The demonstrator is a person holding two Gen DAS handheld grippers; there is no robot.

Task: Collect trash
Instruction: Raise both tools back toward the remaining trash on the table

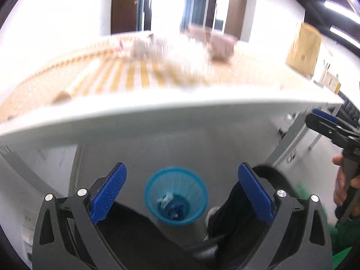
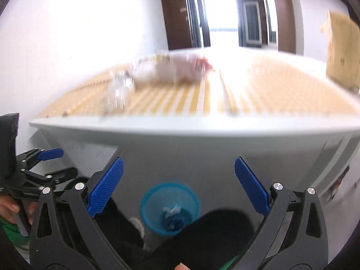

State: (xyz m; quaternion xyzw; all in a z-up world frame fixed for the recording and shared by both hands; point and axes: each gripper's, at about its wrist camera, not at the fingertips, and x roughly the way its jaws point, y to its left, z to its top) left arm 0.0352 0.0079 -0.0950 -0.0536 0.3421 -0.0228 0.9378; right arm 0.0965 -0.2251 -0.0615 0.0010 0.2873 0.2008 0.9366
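Observation:
A blue mesh trash bin (image 1: 176, 195) stands on the floor below the table edge, with crumpled white and blue scraps inside; it also shows in the right wrist view (image 2: 169, 207). My left gripper (image 1: 182, 192) is open and empty, held above the bin. My right gripper (image 2: 178, 185) is open and empty, also above the bin. On the table lie blurred pieces of trash: crumpled clear plastic (image 2: 119, 90), a pale wrapper heap (image 2: 175, 68), and whitish litter (image 1: 148, 46).
The white table edge (image 1: 171, 112) spans both views, with a yellow-checked cloth (image 2: 258, 90) on top. A cardboard box (image 1: 303, 49) stands at the far right. A pink bowl-like thing (image 1: 221, 45) sits at the back. The person's dark legs flank the bin.

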